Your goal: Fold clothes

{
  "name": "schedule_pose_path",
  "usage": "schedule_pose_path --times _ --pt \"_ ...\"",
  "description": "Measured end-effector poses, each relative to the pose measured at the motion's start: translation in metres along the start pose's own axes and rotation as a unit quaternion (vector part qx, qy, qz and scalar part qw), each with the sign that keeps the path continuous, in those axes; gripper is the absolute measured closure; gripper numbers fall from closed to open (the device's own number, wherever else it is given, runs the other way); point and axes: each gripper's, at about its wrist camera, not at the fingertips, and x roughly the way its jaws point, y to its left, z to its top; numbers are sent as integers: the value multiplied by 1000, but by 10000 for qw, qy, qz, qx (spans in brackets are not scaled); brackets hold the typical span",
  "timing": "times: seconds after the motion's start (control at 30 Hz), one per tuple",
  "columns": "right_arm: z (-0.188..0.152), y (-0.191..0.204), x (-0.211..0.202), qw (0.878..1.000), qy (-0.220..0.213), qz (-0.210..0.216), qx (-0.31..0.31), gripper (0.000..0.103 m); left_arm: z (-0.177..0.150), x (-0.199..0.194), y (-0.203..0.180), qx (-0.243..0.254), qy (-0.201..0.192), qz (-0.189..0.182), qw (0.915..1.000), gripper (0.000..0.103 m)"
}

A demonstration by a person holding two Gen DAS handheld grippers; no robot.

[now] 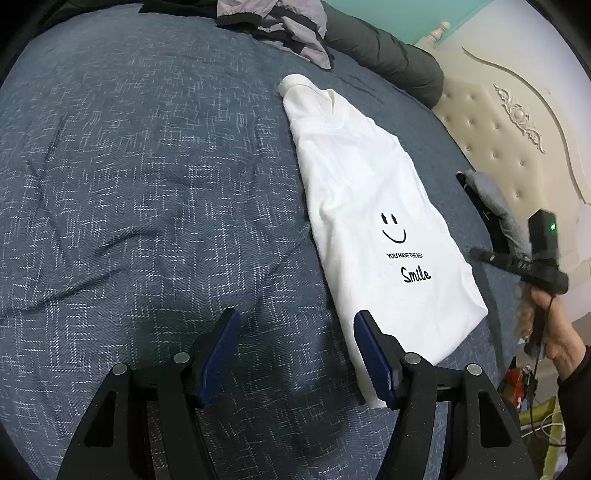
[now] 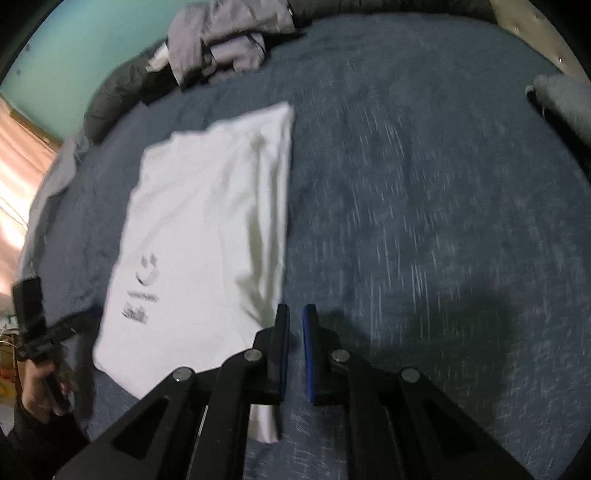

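Observation:
A white T-shirt (image 1: pixel 369 206) with a smiley face and "Smile" print lies folded into a long strip on the blue bedspread (image 1: pixel 147 184). My left gripper (image 1: pixel 297 321) hangs open above the bedspread at the shirt's near corner. Its right finger (image 1: pixel 373 354) overlaps the shirt's edge, and nothing sits between the jaws. In the blurred right wrist view the shirt (image 2: pixel 207 229) lies to the left of my right gripper (image 2: pixel 295 314). This gripper is shut except for a thin slit that shows only bedspread. Its left finger (image 2: pixel 280 343) overlaps the shirt's near right corner.
A heap of grey clothes (image 1: pixel 288 26) and a dark bolster (image 1: pixel 384 51) lie at the far side of the bed. The cream tufted headboard (image 1: pixel 498 122) stands on the right, and a grey item (image 1: pixel 495 206) lies near it. A hand (image 1: pixel 554 332) holds the other gripper.

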Motion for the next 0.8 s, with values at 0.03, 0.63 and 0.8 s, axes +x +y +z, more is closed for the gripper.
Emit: schedule_pose_path --times 0.03,0.63,0.8 --pt "5 4 -2 10000 -51 26 -61 93 0 1 0 -2 5 -6 10000 35" --pt "-4 57 30 9954 172 231 -918 83 64 13 14 -692 -85 -417 9967 35" --pt "51 82 38 9906 84 426 -1300 61 55 12 -3 -559 -1 -380 9977 35"
